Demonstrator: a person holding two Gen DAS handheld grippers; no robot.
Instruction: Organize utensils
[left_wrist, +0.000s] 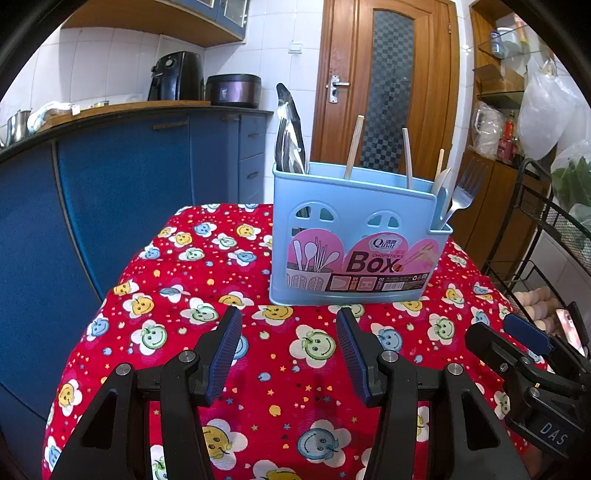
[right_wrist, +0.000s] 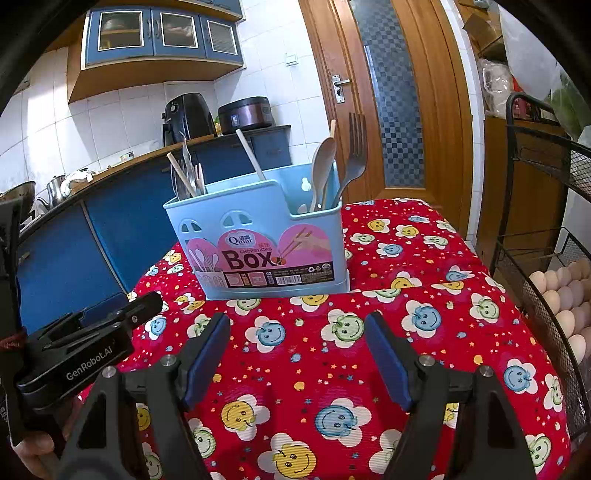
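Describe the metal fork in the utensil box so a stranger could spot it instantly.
On the red smiley-flower tablecloth stands a light blue utensil box. In its small side compartment, nearest the wooden door, the fork stands tines up beside a pale spoon, the only pronged utensil there.

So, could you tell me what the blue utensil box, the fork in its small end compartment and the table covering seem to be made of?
The blue utensil box looks like moulded plastic, smooth and slightly glossy, with cut-out arched windows. The fork appears to be polished metal, probably stainless steel, since it gleams silver. The table covering looks like a woven fabric, matte with a fine ribbed texture and a printed pattern.
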